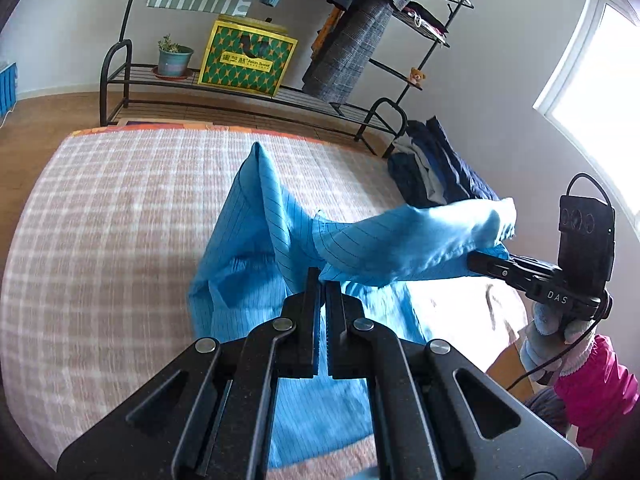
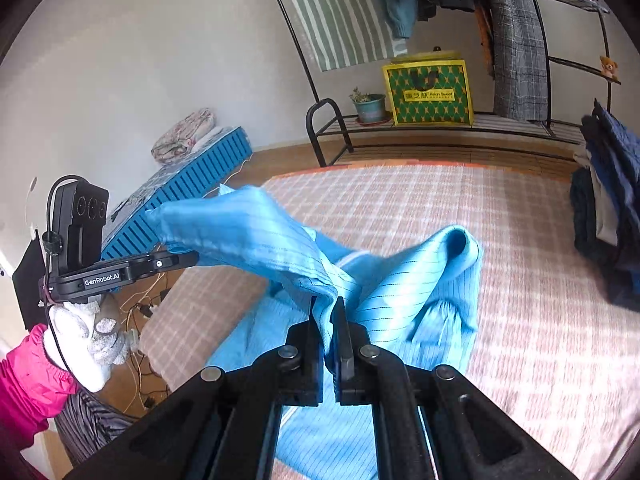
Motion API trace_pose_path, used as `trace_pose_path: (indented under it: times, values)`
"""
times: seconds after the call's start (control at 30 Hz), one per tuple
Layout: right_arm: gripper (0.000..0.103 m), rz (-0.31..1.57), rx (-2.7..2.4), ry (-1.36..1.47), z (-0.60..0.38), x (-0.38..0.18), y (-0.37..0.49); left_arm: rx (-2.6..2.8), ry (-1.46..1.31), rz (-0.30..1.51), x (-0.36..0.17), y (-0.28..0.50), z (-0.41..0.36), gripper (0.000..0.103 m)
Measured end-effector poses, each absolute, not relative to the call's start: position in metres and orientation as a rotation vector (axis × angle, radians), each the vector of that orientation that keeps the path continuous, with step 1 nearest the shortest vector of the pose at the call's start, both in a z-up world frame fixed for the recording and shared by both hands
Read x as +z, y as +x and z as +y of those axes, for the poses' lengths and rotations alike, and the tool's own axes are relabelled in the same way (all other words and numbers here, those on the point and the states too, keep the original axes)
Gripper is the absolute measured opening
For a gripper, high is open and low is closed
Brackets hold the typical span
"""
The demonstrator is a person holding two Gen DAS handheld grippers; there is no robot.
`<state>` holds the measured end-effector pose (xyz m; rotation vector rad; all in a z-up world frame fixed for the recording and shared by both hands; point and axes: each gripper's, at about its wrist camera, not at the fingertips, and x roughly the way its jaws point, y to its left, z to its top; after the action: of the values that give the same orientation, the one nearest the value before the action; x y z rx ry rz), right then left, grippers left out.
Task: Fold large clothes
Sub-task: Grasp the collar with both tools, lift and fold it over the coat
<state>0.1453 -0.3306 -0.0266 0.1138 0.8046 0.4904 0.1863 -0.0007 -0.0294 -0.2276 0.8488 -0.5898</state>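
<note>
A light blue pinstriped garment (image 1: pixel 256 264) lies crumpled on the bed with the pink checked cover (image 1: pixel 120 208). My left gripper (image 1: pixel 323 280) is shut on an edge of the garment and holds it above the bed. My right gripper (image 2: pixel 326 304) is shut on another part of the same garment (image 2: pixel 420 292). The right gripper also shows in the left wrist view (image 1: pixel 480 258), with cloth stretched up to it. The left gripper shows in the right wrist view (image 2: pixel 188 258), with cloth draped over its tip.
A pile of dark blue folded clothes (image 1: pixel 436 172) sits at the bed's far right corner. A black clothes rack (image 1: pixel 248 88) with a green and yellow bag (image 1: pixel 246 58) and a potted plant (image 1: pixel 174 58) stands behind the bed. A blue crate (image 2: pixel 188 184) stands left of the bed.
</note>
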Motion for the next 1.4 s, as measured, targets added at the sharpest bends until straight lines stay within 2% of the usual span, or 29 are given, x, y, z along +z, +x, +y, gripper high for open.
trace_pose_path:
  times: [0.27,0.37,0.43,0.5,0.57,0.6,0.63,0.7,0.97,1.07,1.13,1.17,1.23,1.3,1.4]
  values:
    - [0.001,0.907,0.507,0.075,-0.330,-0.080,0.075,-0.595,-0.108,0.946,-0.077,0.098,-0.002,0.000]
    - [0.010,0.960,0.530,0.028,-0.328,-0.089,0.054,-0.606,-0.094,1.012,-0.090,0.073,0.007,0.000]
    - [0.030,0.962,0.546,0.030,-0.334,-0.086,0.041,-0.602,-0.121,1.038,-0.092,0.058,0.021,0.001]
    - [0.032,0.939,0.569,0.060,-0.343,-0.077,0.030,-0.606,-0.193,1.038,-0.086,0.053,0.039,0.008]
    - [0.034,0.905,0.593,0.124,-0.358,-0.065,0.026,-0.582,-0.249,1.006,-0.076,0.056,0.056,0.034]
    - [0.039,0.888,0.609,0.163,-0.365,-0.059,0.028,-0.560,-0.282,0.981,-0.071,0.060,0.065,0.040]
    - [0.048,0.869,0.606,0.182,-0.373,-0.054,0.030,-0.544,-0.313,0.963,-0.068,0.066,0.072,0.044]
    - [0.056,0.843,0.534,0.184,-0.383,-0.049,0.036,-0.507,-0.364,0.974,-0.069,0.085,0.082,0.044]
    - [0.055,0.955,0.444,0.481,-0.428,-0.102,0.102,-0.473,-0.646,1.113,-0.128,0.167,0.099,0.045]
    - [0.046,1.006,0.479,0.583,-0.431,-0.129,0.116,-0.503,-0.700,1.177,-0.152,0.180,0.089,0.045]
    - [0.036,1.026,0.500,0.602,-0.429,-0.140,0.121,-0.531,-0.700,1.208,-0.162,0.185,0.080,0.045]
    - [0.032,1.037,0.507,0.605,-0.427,-0.145,0.124,-0.543,-0.690,1.213,-0.165,0.188,0.076,0.033]
    - [0.012,1.060,0.517,0.618,-0.423,-0.152,0.129,-0.557,-0.661,1.220,-0.169,0.191,0.068,0.001]
    - [0.006,1.048,0.530,0.646,-0.424,-0.152,0.128,-0.568,-0.675,1.197,-0.164,0.188,0.067,0.001]
    - [0.003,1.036,0.528,0.599,-0.428,-0.146,0.120,-0.581,-0.614,1.176,-0.155,0.177,0.069,0.001]
